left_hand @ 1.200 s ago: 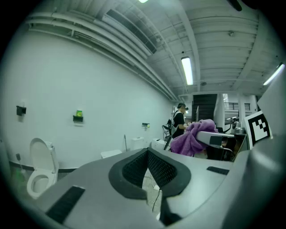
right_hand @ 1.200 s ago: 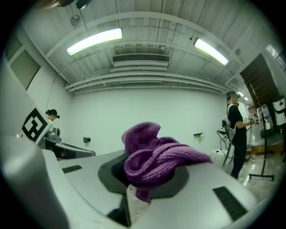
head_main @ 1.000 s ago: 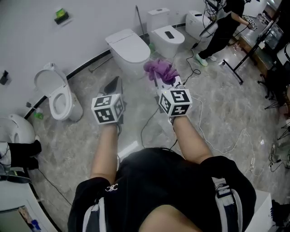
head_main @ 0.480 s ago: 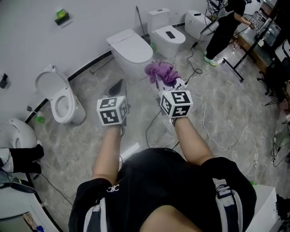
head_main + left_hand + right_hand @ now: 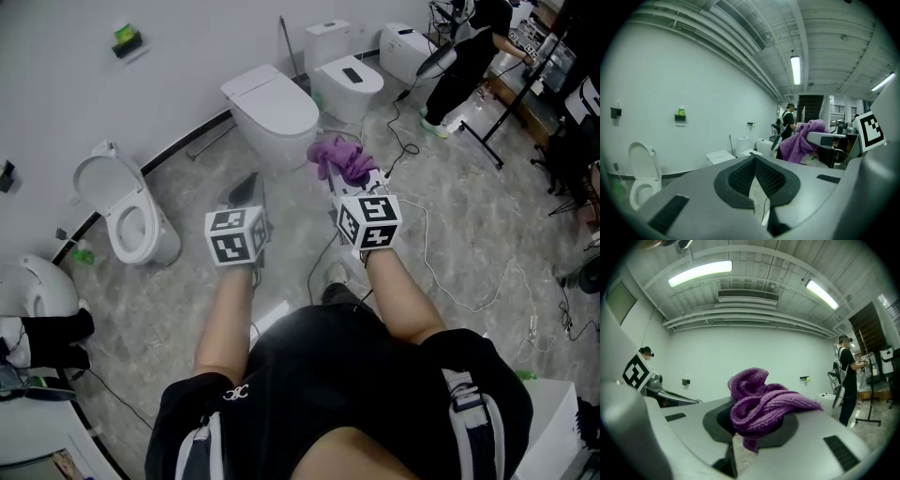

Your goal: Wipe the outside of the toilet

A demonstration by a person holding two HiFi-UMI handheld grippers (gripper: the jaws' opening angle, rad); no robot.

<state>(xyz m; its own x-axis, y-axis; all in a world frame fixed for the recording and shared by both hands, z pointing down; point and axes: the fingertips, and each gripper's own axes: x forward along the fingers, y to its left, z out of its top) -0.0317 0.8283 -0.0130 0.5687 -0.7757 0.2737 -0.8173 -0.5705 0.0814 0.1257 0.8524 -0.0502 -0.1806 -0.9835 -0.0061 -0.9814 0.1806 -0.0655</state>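
The left tongs (image 5: 247, 183) are closed on nothing. The right tongs (image 5: 349, 178) clamp a bunched purple cloth (image 5: 339, 157). Beyond them at 12 o'clock, the closed-lid toilet (image 5: 272, 108) lies along 11-to-5, its front pointing to 5 o'clock.

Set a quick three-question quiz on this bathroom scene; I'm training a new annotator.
1. True or false: the right tongs grip a purple knitted cloth.
2. The left tongs are: A) wide open, B) shut and empty, C) shut on a brush.
3. Fill in: the white ceramic toilet at far left in the head view has its lid ___.
Key: 1 true; 2 B; 3 raised.
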